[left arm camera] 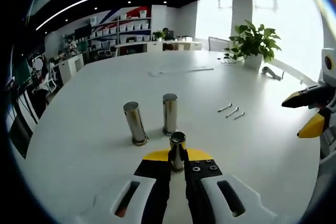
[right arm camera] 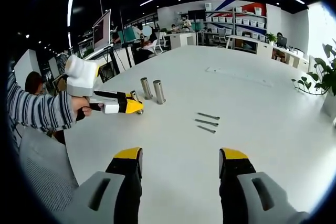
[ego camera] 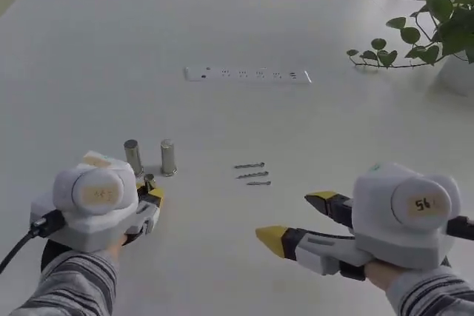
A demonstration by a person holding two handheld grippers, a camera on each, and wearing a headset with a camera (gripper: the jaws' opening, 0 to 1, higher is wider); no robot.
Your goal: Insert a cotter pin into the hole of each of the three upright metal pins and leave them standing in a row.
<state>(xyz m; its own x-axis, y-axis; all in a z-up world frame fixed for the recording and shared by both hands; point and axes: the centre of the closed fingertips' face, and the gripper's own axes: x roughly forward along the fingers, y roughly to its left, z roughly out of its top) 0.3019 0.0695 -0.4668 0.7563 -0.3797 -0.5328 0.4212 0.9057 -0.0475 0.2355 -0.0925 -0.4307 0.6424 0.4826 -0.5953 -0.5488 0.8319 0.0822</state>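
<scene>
While your left gripper (left arm camera: 177, 157) has its jaws closed on one upright metal pin (left arm camera: 177, 148), low on its shaft, your right gripper (right arm camera: 181, 157) hangs wide open with nothing between its yellow tips. Whether the held pin's base touches the table (ego camera: 311, 123) cannot be told. Two other metal pins (ego camera: 133, 157) stand side by side just beyond the left gripper (ego camera: 150, 190), close to each other but apart. Three cotter pins (ego camera: 252, 175) lie loose in a short stack of parallel lines to the right of them, farther out than the right gripper (ego camera: 296, 216).

At the far right a white pot (ego camera: 459, 72) holds a leafy plant (ego camera: 437, 27) whose stem trails onto the tabletop.

From your head view the left gripper's body hides most of the held pin; its own view shows the grip plainly, with the two other metal pins (left arm camera: 135, 123) behind and the cotter pins (left arm camera: 232, 112) off to the right. Your right gripper view shows the left gripper (right arm camera: 135, 104) from the side, with your striped sleeve (right arm camera: 39, 109) behind it.

Bare tabletop lies between the right gripper and the cotter pins (right arm camera: 206, 123). A power strip (ego camera: 248, 75) lies well beyond them, and the table's far edge sits farther off again.
</scene>
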